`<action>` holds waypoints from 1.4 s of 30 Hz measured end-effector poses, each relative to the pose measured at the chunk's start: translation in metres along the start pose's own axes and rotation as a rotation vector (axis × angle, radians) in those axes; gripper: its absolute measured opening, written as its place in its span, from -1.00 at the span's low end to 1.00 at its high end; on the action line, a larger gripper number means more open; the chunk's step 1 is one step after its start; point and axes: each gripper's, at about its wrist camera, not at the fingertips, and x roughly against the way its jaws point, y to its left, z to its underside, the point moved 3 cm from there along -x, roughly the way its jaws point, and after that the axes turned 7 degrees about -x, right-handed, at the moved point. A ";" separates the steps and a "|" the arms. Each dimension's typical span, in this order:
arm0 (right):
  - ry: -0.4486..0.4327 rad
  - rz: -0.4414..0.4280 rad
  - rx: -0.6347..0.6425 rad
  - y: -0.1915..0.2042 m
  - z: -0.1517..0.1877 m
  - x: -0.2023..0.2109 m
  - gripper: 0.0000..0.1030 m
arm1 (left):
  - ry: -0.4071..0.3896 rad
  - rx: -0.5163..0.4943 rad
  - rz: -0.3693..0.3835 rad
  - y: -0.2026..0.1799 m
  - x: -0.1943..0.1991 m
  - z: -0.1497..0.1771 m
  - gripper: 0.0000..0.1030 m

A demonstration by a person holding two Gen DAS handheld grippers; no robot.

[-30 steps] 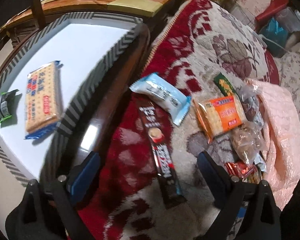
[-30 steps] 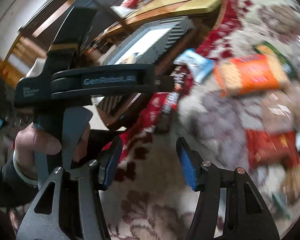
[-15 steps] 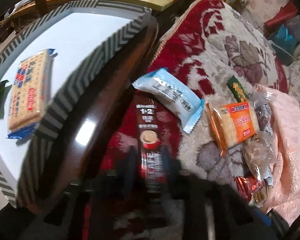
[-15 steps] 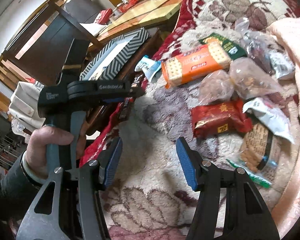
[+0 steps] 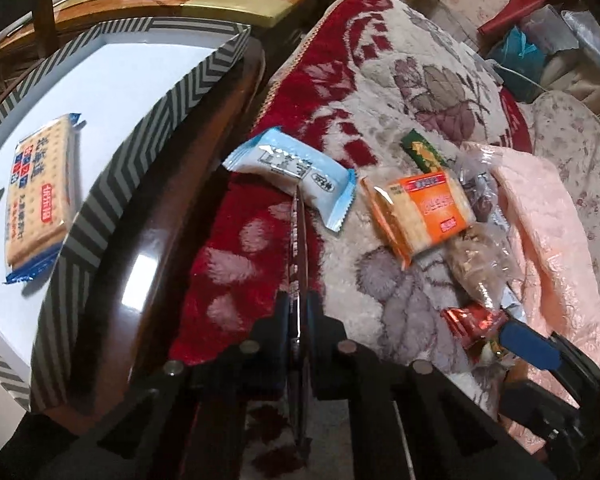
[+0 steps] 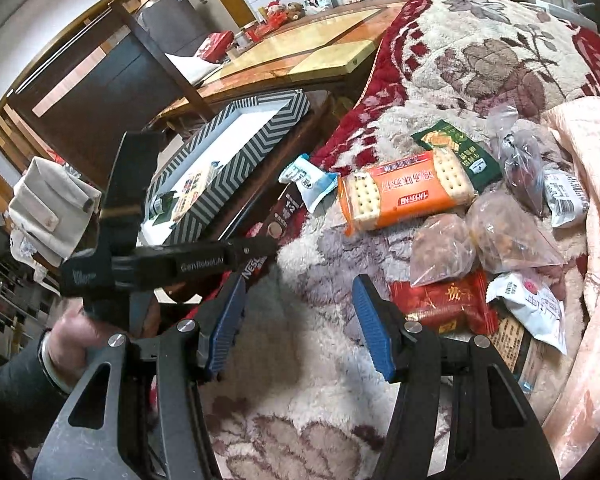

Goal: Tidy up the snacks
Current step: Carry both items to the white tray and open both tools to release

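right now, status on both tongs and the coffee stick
Left tongs shut on coffee stick, seen edge-on. Right tongs open, empty, over the rug. Blue snack pack at the stick's far tip; striped box to the left.

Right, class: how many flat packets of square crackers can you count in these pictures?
2. The blue-trimmed cracker packet lies inside the zigzag-patterned grey box; the orange cracker packet lies on the floral plush blanket. Others may be hidden in the pile.
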 end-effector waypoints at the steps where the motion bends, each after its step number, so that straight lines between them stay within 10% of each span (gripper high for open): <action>1: -0.002 0.003 -0.002 -0.001 -0.001 -0.001 0.10 | -0.006 -0.003 0.003 0.000 0.003 0.001 -0.82; 22: 0.178 0.215 0.425 0.048 -0.091 -0.151 0.10 | -0.147 0.095 -0.109 0.091 0.090 -0.024 -0.82; 26: 0.220 0.295 0.456 0.043 -0.087 -0.170 -0.45 | -0.138 0.130 -0.114 0.109 0.087 -0.022 -0.82; 42: 0.020 0.078 0.314 0.116 -0.088 -0.104 -0.46 | -0.132 0.207 -0.120 0.150 0.090 -0.018 -0.82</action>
